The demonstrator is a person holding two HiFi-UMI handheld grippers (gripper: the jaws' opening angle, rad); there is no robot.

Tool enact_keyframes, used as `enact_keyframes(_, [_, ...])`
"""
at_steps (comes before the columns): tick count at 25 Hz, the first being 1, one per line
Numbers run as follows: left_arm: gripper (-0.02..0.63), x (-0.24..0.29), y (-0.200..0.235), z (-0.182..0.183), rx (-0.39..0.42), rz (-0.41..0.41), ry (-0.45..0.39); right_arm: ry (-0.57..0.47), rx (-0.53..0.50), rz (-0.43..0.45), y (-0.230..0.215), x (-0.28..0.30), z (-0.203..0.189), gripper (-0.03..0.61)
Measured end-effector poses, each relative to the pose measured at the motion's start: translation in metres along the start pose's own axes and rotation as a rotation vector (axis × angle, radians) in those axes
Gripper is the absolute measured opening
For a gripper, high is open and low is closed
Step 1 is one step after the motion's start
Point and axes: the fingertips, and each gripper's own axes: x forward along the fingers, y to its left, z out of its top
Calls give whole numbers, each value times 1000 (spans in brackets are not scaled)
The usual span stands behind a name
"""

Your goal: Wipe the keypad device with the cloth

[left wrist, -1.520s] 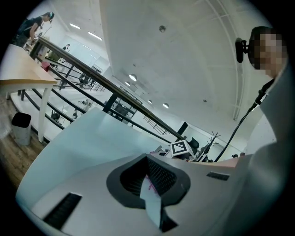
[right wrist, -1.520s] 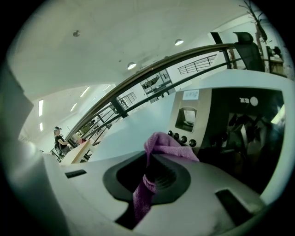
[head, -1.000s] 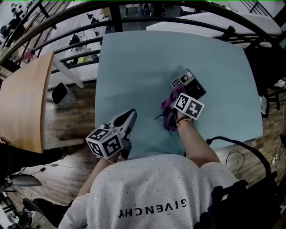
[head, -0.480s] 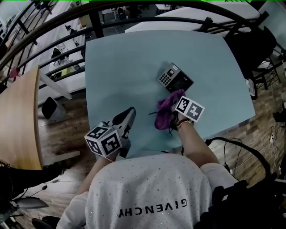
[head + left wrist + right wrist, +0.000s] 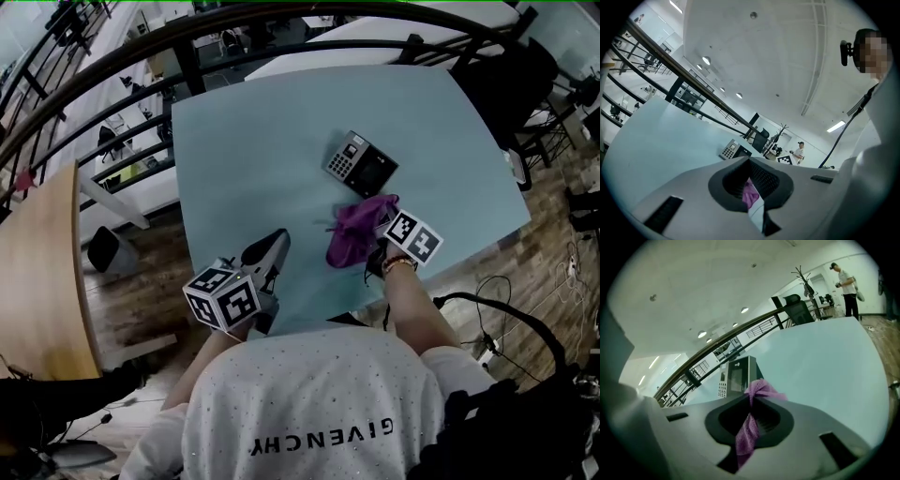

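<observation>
Head view, right claw: the right claw (image 5: pixel 377 225) is pressed shut on a purple cloth (image 5: pixel 354 232), which bunches up in front of it and lies down on the worktop (image 5: pixel 253 141).
Head view, keypad: the keypad (image 5: pixel 360 164) lies flat near the middle of the worktop, ahead of the right claw and a little to its left. It is near the cloth, with a strip of bare surface between them.
Head view, long axis: it runs on a slant, keys at the far-left end and dark panel at the near-right end, which is the end closest to the cloth.
Head view, left claw: the left claw (image 5: pixel 274 242) rests low at the near edge, well apart from the keypad. The right hand is plainly the nearer one.
Left gripper view, claw: its jaws are pressed together on nothing. The keypad is far ahead, and a scrap of purple shows through the slit.
Right gripper view, claw: the cloth is pinched between the jaws, one tuft poking up and a tail hanging down. The keypad is straight ahead, just beyond the tuft.
Judgement: a short push forward should bring the cloth onto it.
Surface: pale blue, smooth and bare but for these things.
Room: wooden floor (image 5: pixel 131 272), a dark railing (image 5: pixel 736 333), ceiling lights (image 5: pixel 707 60), a person far off (image 5: pixel 843 282).
</observation>
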Motion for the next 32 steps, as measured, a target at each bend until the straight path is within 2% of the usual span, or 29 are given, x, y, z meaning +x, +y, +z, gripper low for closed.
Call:
enact_keyframes(4, [5, 1, 0, -6, 9, -19, 38, -89, 35, 45, 8, -21, 15, 23])
enact_keyframes(8, [5, 8, -4, -17, -41, -29, 68, -133, -38, 80, 15, -40, 42, 23])
enact_keyframes(12, [5, 31, -7, -27, -77, -30, 80, -147, -67, 79, 7, -32, 64, 23])
enact_keyframes(15, [5, 49, -13, -31, -84, -38, 91, -120, -53, 126, 6, -19, 71, 23])
enact_keyframes(19, [5, 62, -8, -38, -82, 10, 104, -95, -46, 183, 0, 2, 72, 23])
enact_keyframes(24, [5, 60, 0, -39, -62, 80, 126, -132, 38, 143, -19, 29, 91, 23])
enact_keyframes(29, [5, 49, 8, -29, -54, 135, 115, -148, 86, 205, -6, 43, 105, 23])
enact_keyframes(32, [5, 46, 7, -23, -40, 145, 110, -140, 124, 196, -8, 47, 101, 23])
